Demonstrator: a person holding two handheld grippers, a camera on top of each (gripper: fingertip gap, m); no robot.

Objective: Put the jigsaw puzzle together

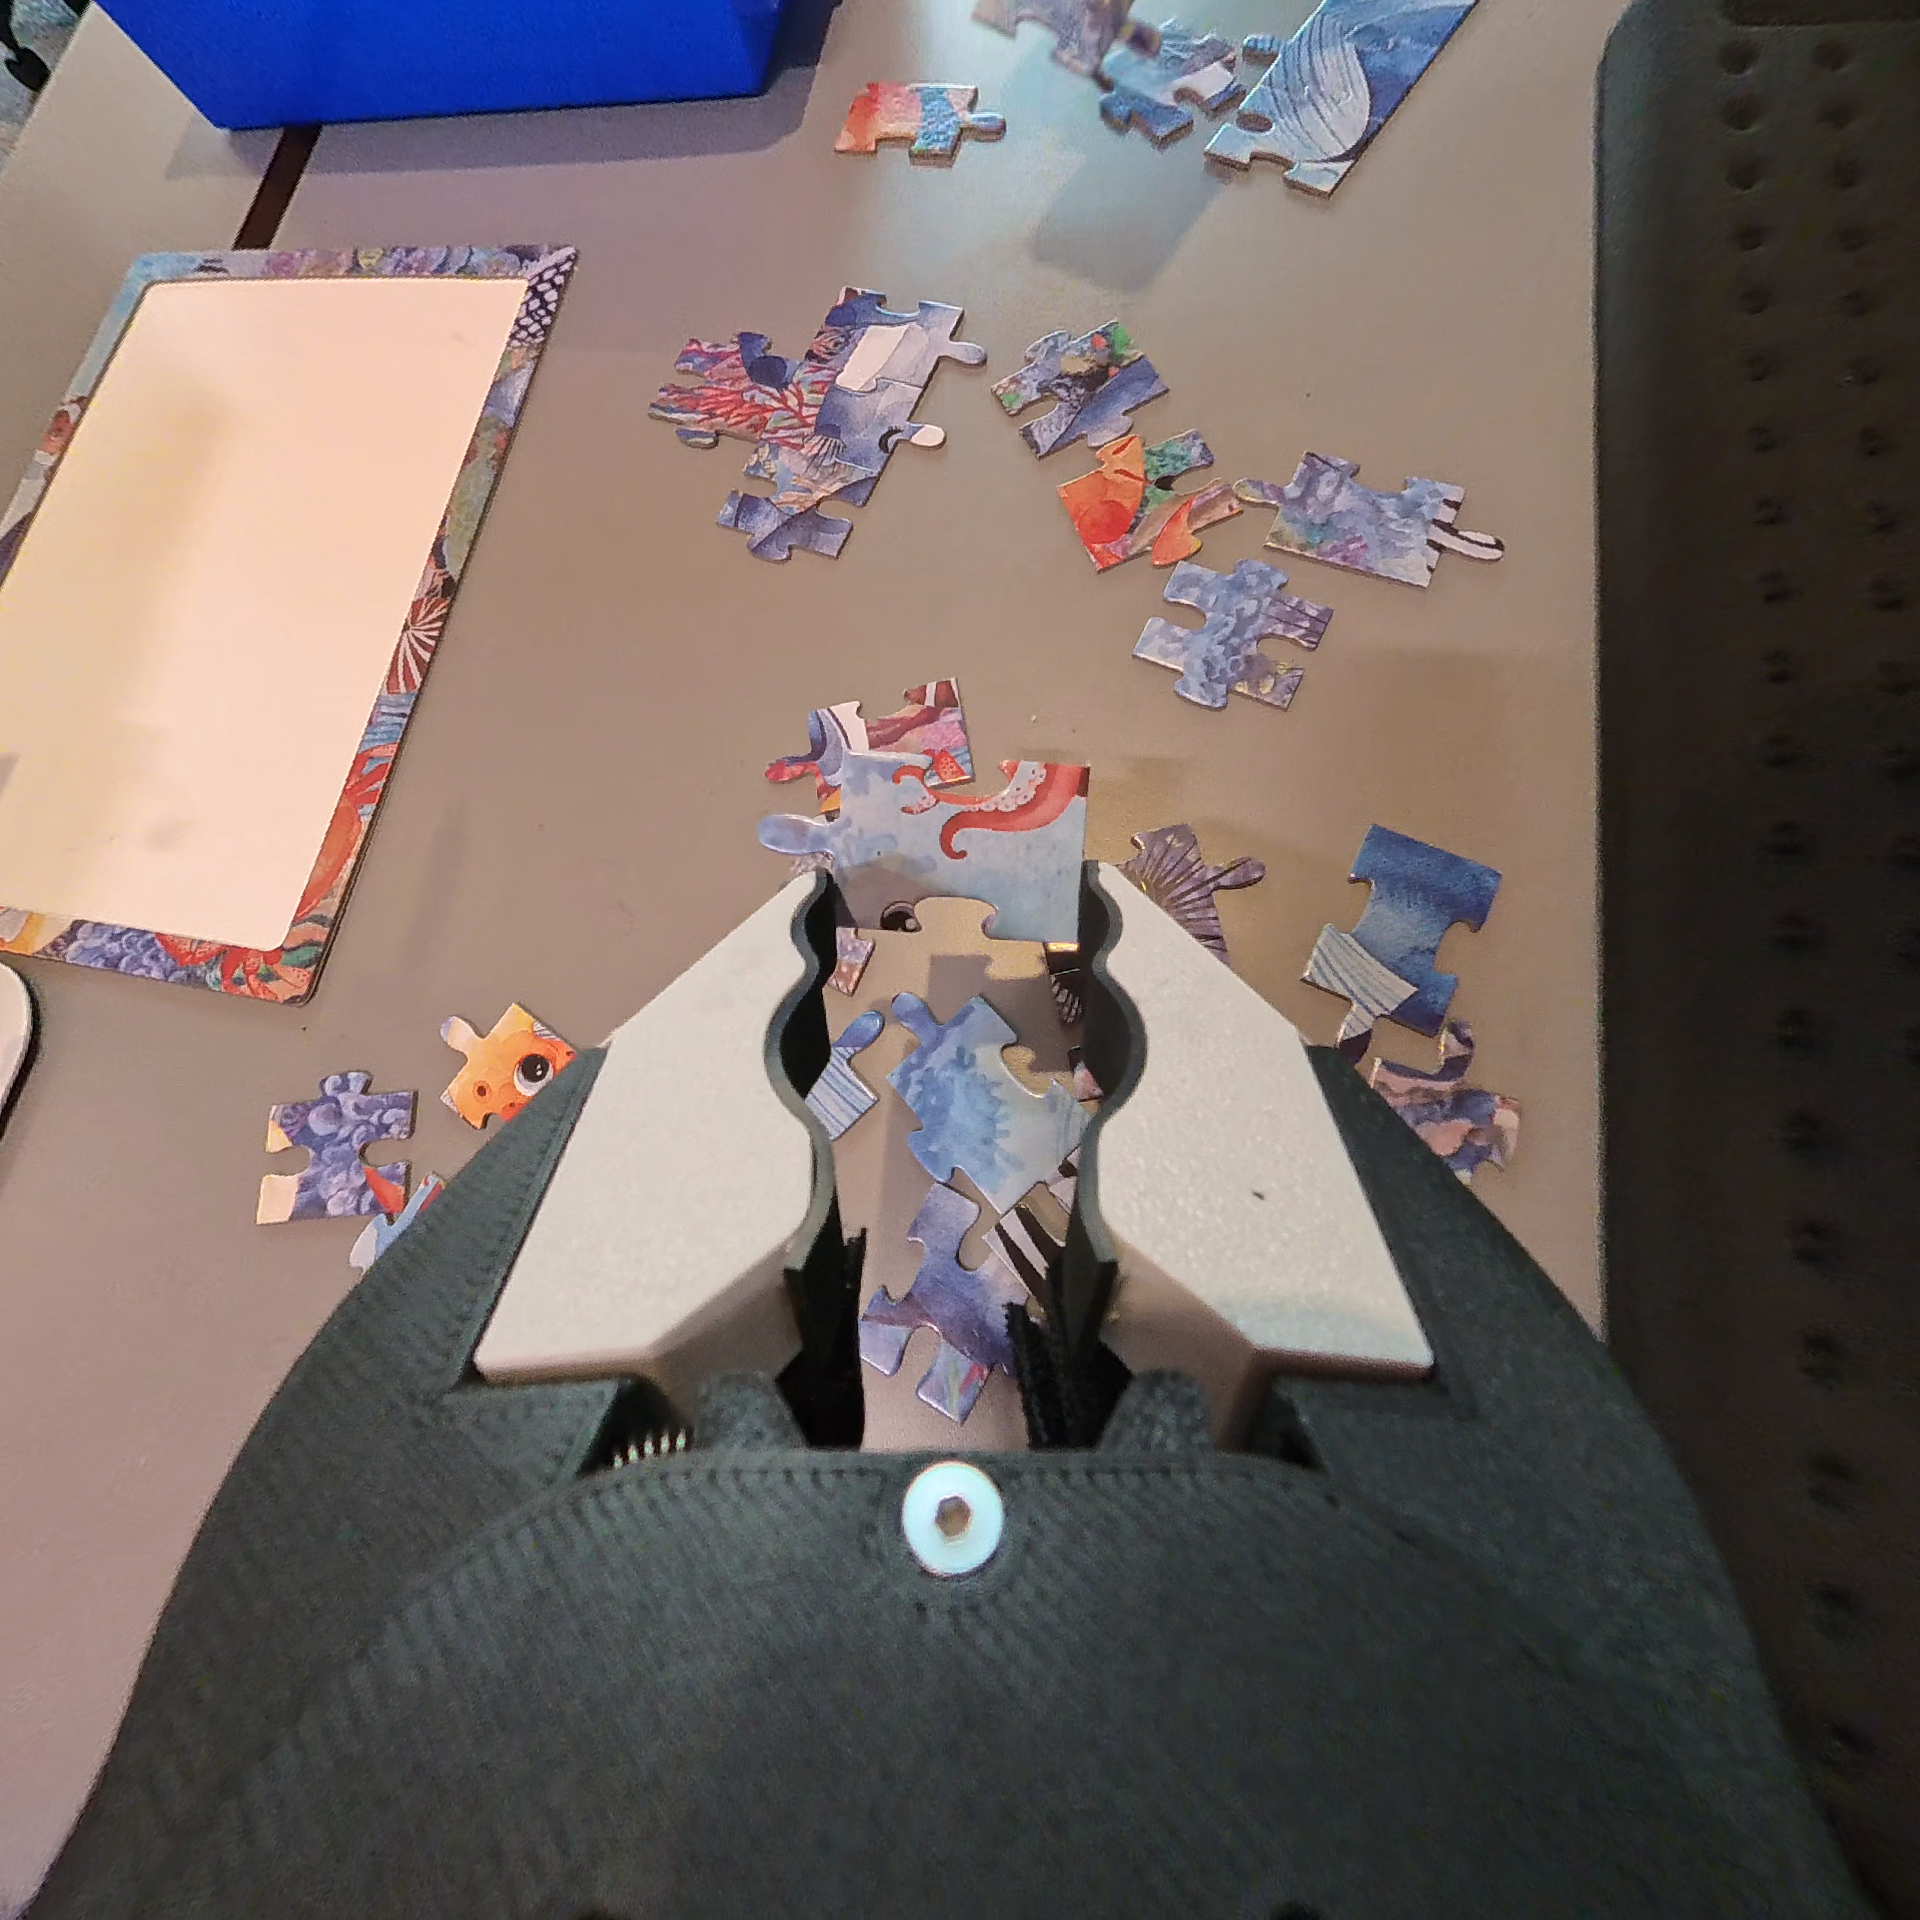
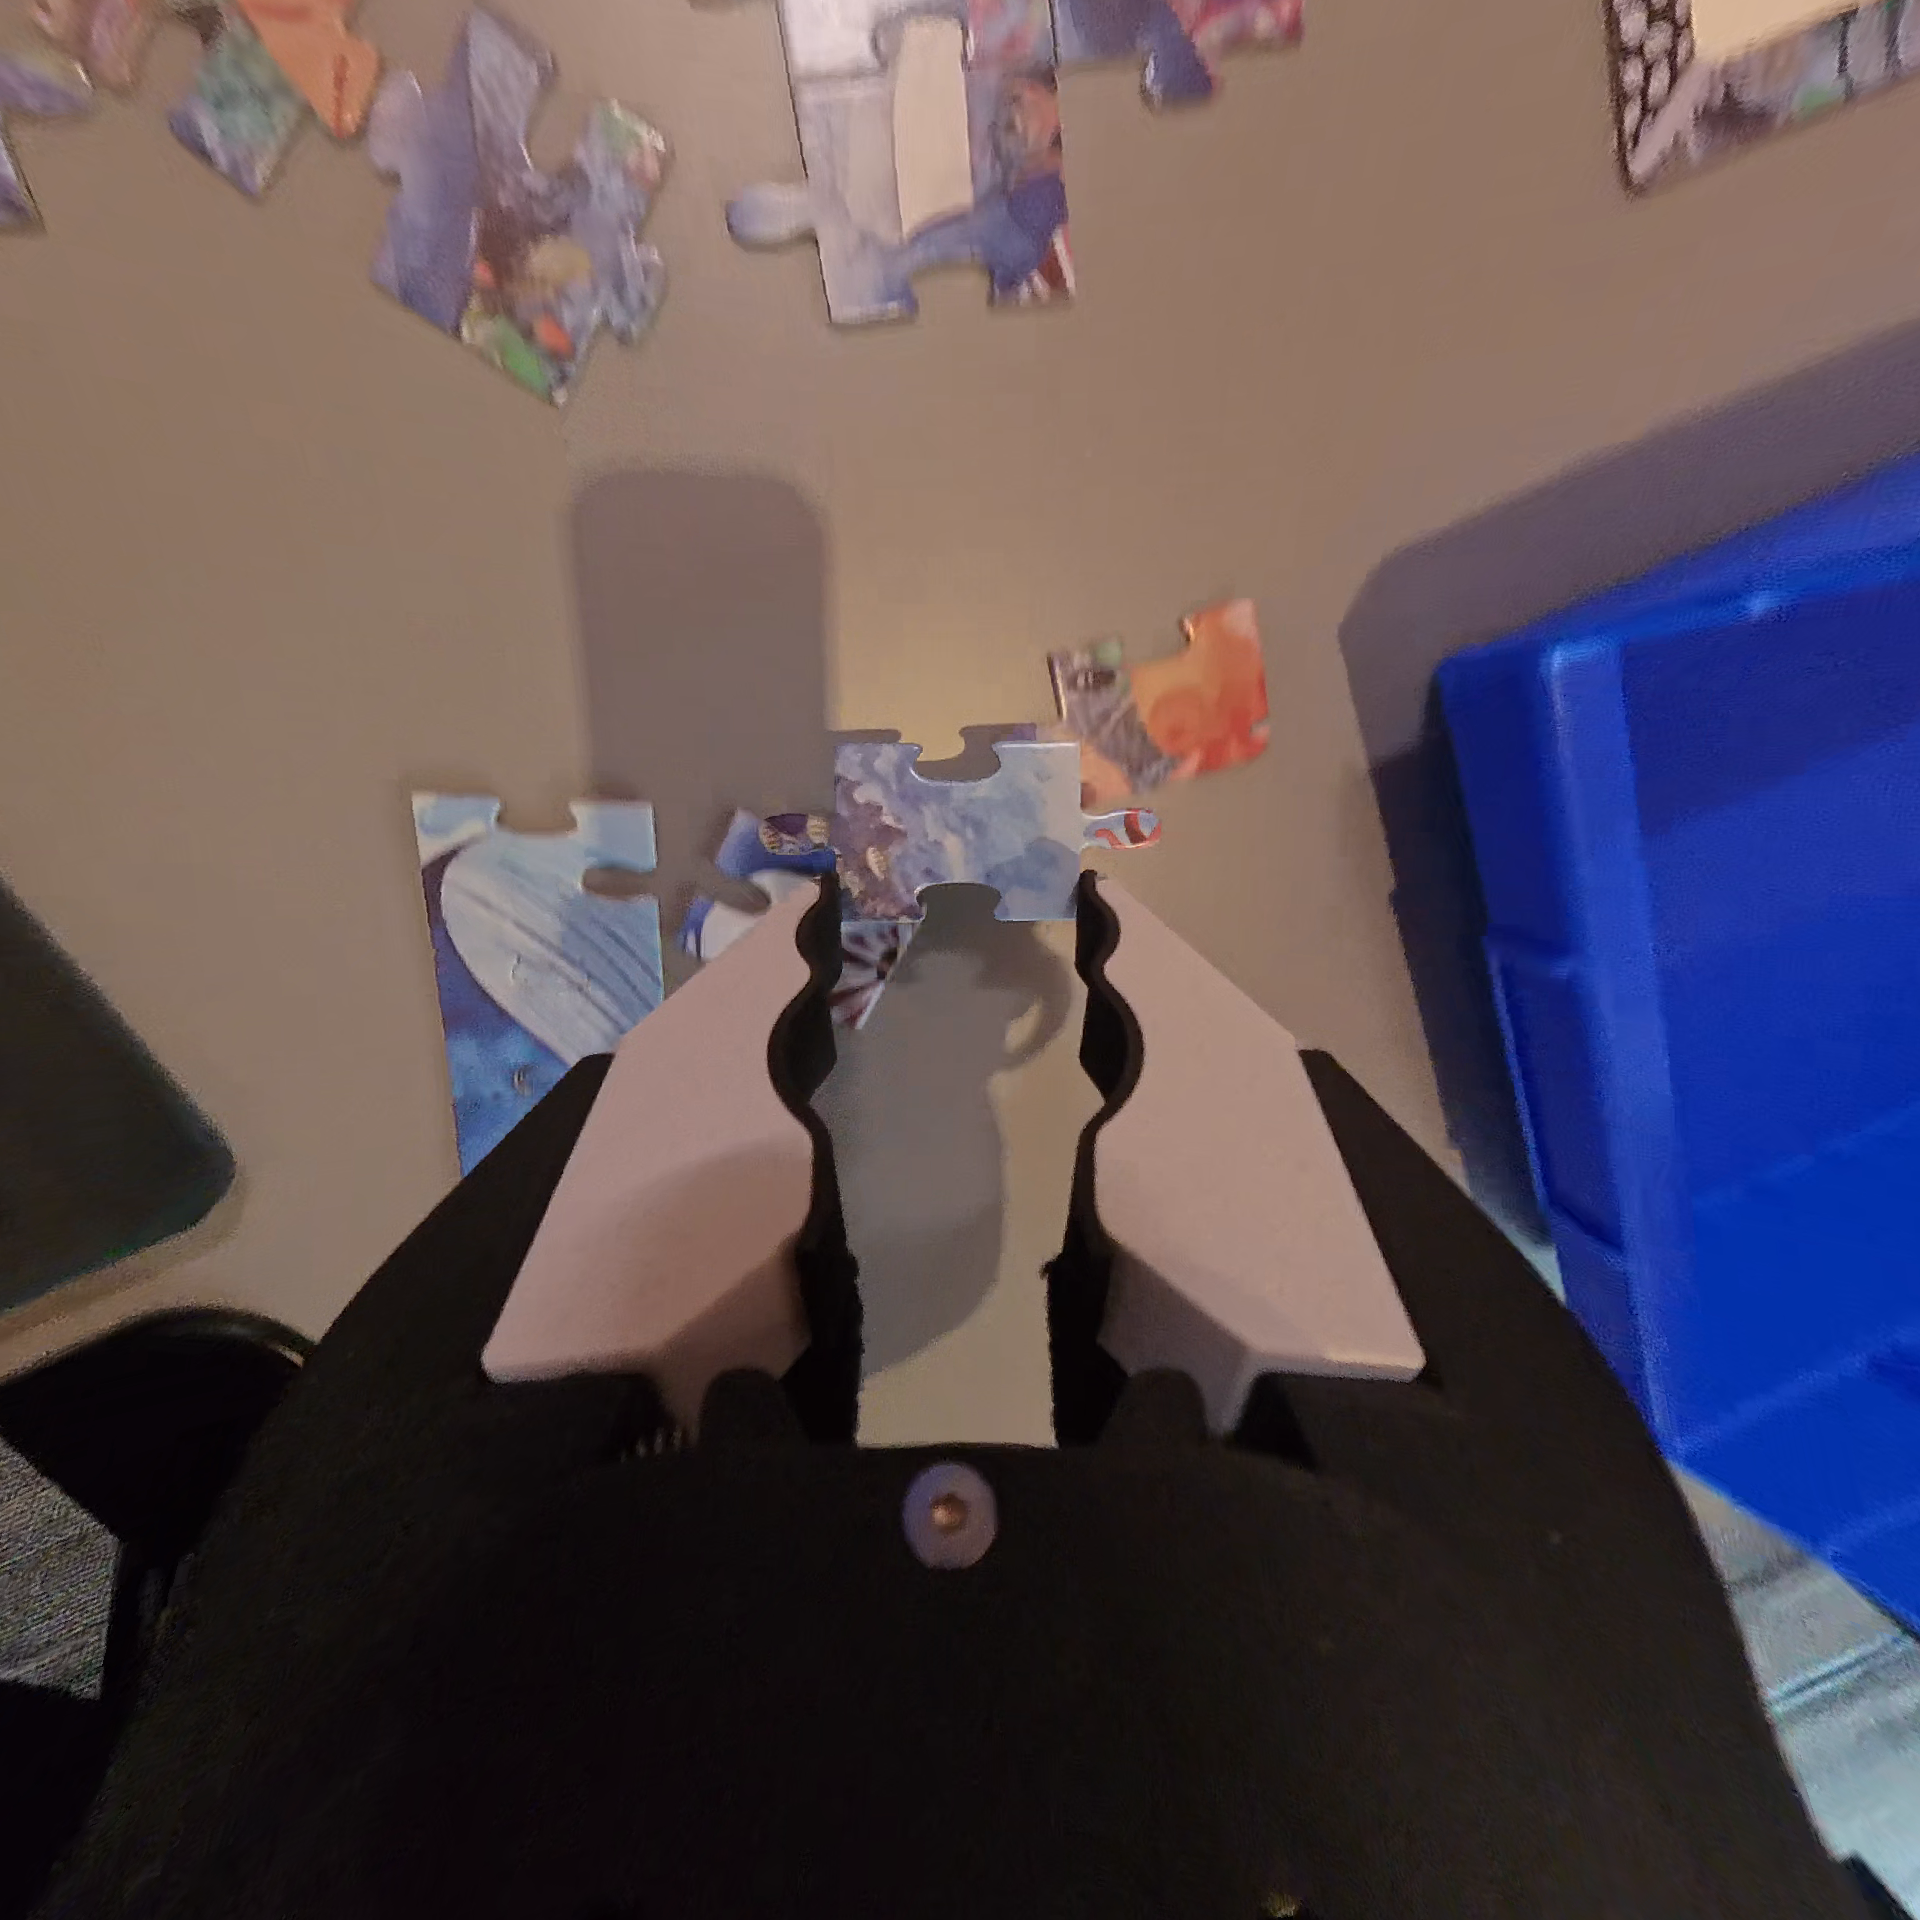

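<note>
Left gripper (image 1: 961, 883): I have it clenched on an octopus-arm piece (image 1: 961, 831), pale blue with red tentacles, lifted clear of the grey table (image 1: 623, 644).

Right gripper (image 2: 956, 883): I hold it closed on a blue piece (image 2: 961, 842) with a small striped fish on its side tab, raised above the table (image 2: 312, 571).

Puzzle frame (image 1: 457, 582): lies near the table's left edge in the left wrist view, its white middle bare, no pieces seated in it.

Loose pieces: scattered face up across the middle of the table; an orange fish piece (image 1: 509, 1065) sits just beside the frame's near corner, and a joined cluster (image 1: 810, 416) lies beyond the frame's right side.

Whale section (image 2: 540, 956): a joined pale-blue strip, flat on the table left of the right gripper.

Blue bin (image 2: 1704, 987): stands on the table, close on the right gripper's right.
</note>
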